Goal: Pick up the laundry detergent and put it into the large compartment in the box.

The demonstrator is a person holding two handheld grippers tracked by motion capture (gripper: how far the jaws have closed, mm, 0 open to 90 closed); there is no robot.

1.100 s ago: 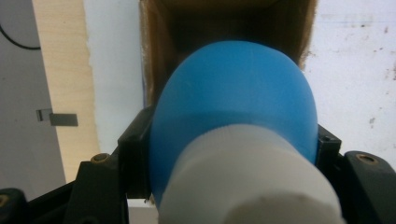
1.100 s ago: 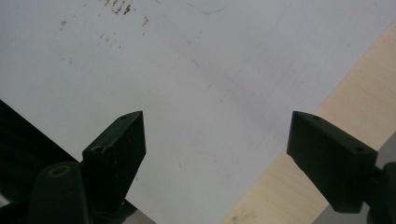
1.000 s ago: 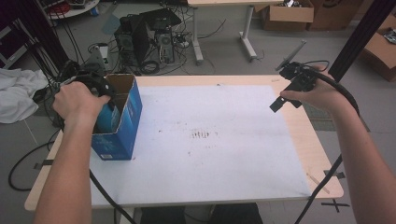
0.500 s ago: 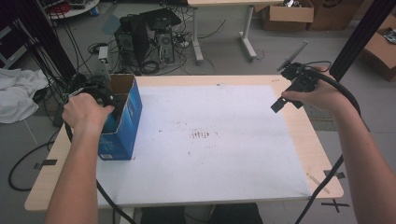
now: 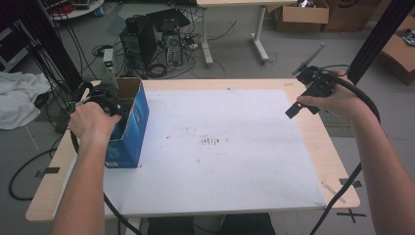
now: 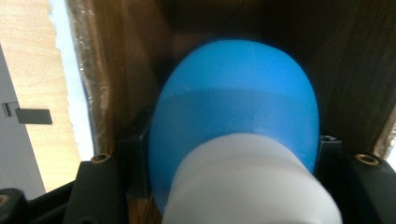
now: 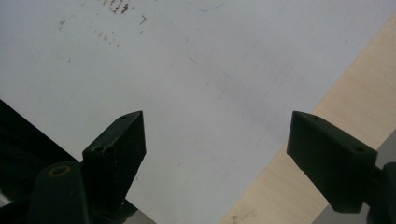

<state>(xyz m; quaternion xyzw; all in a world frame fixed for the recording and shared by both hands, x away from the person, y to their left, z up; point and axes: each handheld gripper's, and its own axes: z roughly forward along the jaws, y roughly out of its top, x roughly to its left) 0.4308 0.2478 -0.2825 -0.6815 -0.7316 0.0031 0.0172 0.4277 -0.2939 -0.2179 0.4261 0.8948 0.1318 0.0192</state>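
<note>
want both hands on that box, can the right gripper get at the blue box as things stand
Probably yes. The right gripper hangs open over the table's right edge, and the white sheet between it and the blue box lies bare; it's a long reach across.

The left forearm reached up the table's left side, the left hand [image 5: 93, 122] curled over the top of the left gripper [image 6: 233, 154] and pointing it downward. Its black jaws sat clamped either side of a blue and white object [image 6: 238, 135]. Out on the right, the right hand [image 5: 337, 100] held the right gripper [image 7: 215, 140] raised in the air, tilted down, its jaws spread wide apart with nothing between them.
</note>
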